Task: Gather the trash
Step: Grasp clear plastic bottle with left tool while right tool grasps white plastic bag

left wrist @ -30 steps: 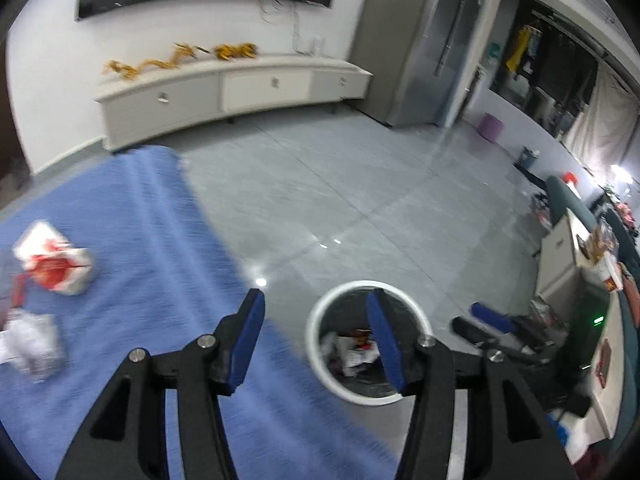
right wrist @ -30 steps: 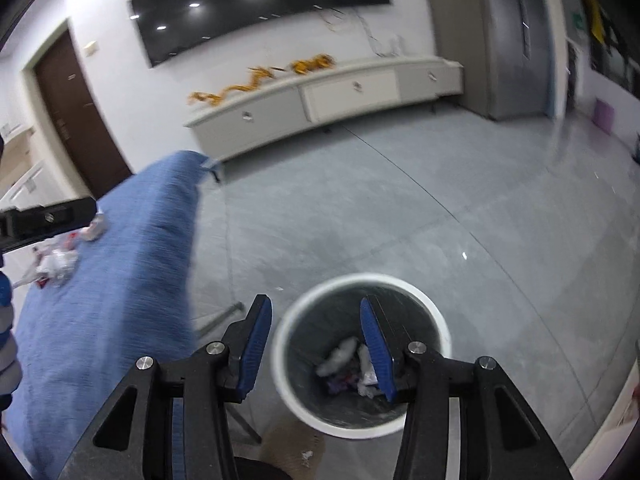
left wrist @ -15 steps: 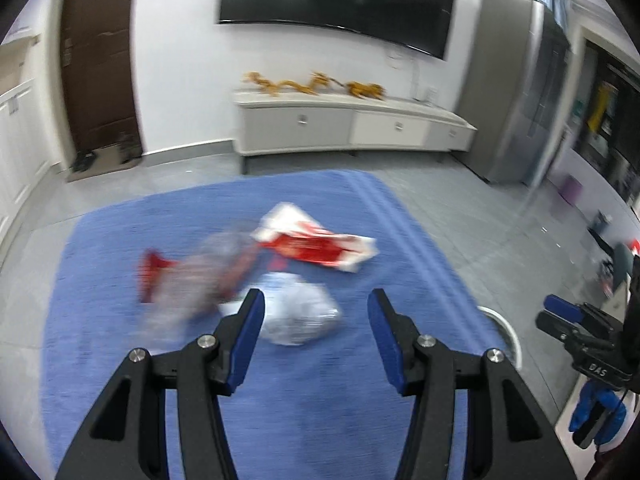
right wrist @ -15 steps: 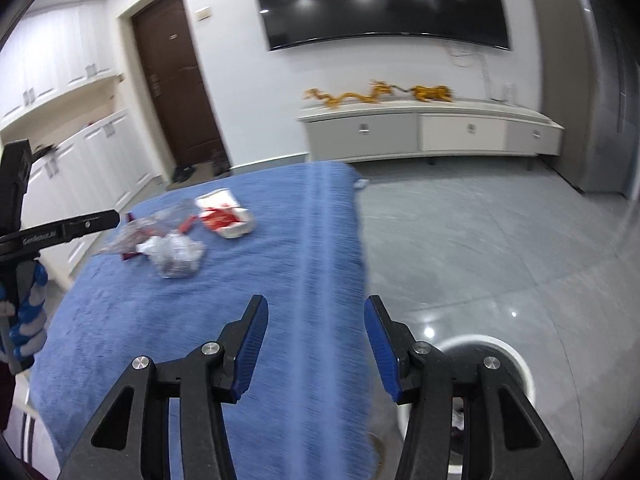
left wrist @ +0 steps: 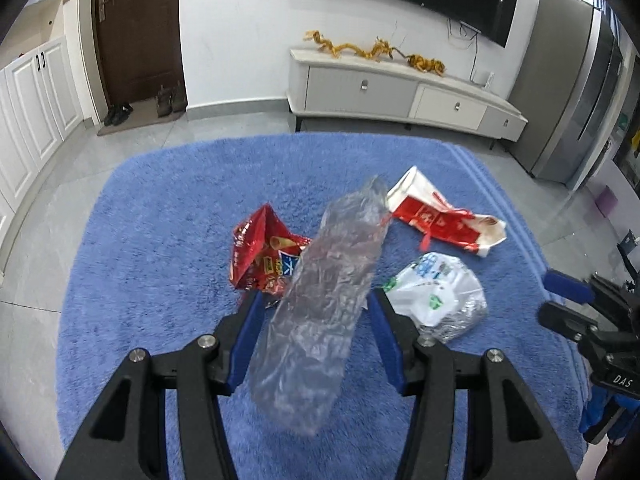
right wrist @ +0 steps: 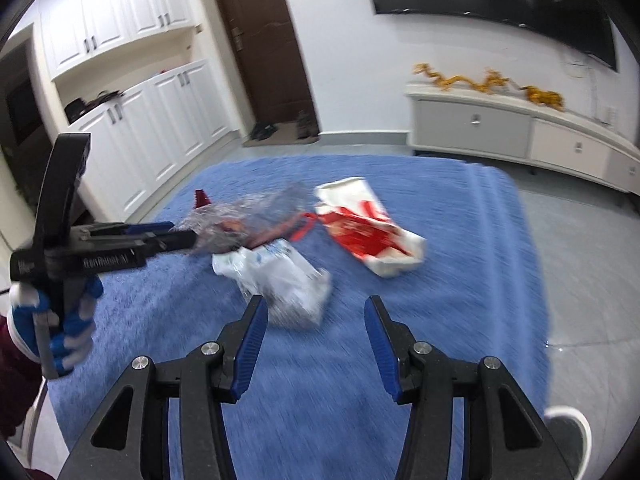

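Note:
Trash lies on a blue fuzzy cloth (left wrist: 160,240). A crumpled clear plastic bottle (left wrist: 328,292) lies between the wide-apart fingers of my left gripper (left wrist: 314,308), which is open around it. A red snack bag (left wrist: 260,256) sits behind left, a red-and-white paper bag (left wrist: 440,216) behind right, and a white crumpled plastic bag (left wrist: 436,292) to the right. My right gripper (right wrist: 312,320) is open and empty, just short of the white bag (right wrist: 276,276). The paper bag (right wrist: 368,228) and the left gripper (right wrist: 160,236) also show in the right wrist view.
A white-rimmed trash bin (right wrist: 568,428) peeks in at the lower right, beside the cloth's edge. A white TV cabinet (left wrist: 400,92) stands along the far wall, a brown door (left wrist: 136,32) and white cupboards (right wrist: 140,120) to the left. Grey tiled floor surrounds the cloth.
Both grippers swung from above the trash bin back over the blue cloth. My left gripper came down around the clear bottle; my right gripper closed in on the white bag.

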A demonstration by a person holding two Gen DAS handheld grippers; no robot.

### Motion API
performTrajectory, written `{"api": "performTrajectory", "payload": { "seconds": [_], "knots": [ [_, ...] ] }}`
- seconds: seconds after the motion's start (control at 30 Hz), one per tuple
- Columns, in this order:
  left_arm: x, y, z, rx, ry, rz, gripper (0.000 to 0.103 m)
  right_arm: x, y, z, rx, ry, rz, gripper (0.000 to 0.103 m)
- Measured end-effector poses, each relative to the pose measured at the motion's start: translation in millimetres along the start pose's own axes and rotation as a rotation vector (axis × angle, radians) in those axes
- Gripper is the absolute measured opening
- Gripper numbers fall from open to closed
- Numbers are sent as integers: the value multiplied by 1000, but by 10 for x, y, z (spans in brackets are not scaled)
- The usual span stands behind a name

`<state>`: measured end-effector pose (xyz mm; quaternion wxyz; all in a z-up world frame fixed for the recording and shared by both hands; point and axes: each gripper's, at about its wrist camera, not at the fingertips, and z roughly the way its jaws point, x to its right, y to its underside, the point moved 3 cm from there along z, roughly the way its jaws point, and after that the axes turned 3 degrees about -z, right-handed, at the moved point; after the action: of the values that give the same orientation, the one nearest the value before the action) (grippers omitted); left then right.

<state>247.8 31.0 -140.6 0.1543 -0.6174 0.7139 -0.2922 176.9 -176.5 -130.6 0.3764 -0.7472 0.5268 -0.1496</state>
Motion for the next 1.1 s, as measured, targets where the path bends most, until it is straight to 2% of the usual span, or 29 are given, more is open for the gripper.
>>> {"api": "performTrajectory", "payload": {
  "seconds": [0.17, 0.2, 0.23, 0.27, 0.33, 0.4, 0.43, 0.47, 0.63, 1.1],
  "knots": [
    [-50, 10, 152, -23, 30, -14, 50, -109, -160, 475, -47, -56, -46, 48],
    [-63, 19, 163, -21, 39, -15, 46, -114, -172, 547, -55, -64, -53, 48],
    [-64, 27, 171, -23, 46, -13, 37, -124, -168, 606, -62, -77, -56, 48],
    [-67, 38, 185, -31, 58, -12, 33, -127, -160, 644, -67, -89, -58, 48],
    [-66, 53, 192, -39, 74, -11, 18, -132, -148, 726, -77, -115, -59, 47],
    [-44, 77, 178, -43, 93, -2, 12, -127, -125, 728, -74, -128, -56, 39],
    [-20, 93, 157, -41, 103, 6, 8, -115, -106, 711, -74, -131, -56, 28],
    [2, 101, 134, -37, 107, 12, 8, -106, -82, 698, -76, -129, -55, 21],
    [103, 117, -63, -10, 144, 4, 5, -113, 40, 525, -67, -149, -62, 8],
    [227, 207, -904, 98, 154, 2, 4, -314, 204, -171, 46, -144, -73, 6]
  ]
}}
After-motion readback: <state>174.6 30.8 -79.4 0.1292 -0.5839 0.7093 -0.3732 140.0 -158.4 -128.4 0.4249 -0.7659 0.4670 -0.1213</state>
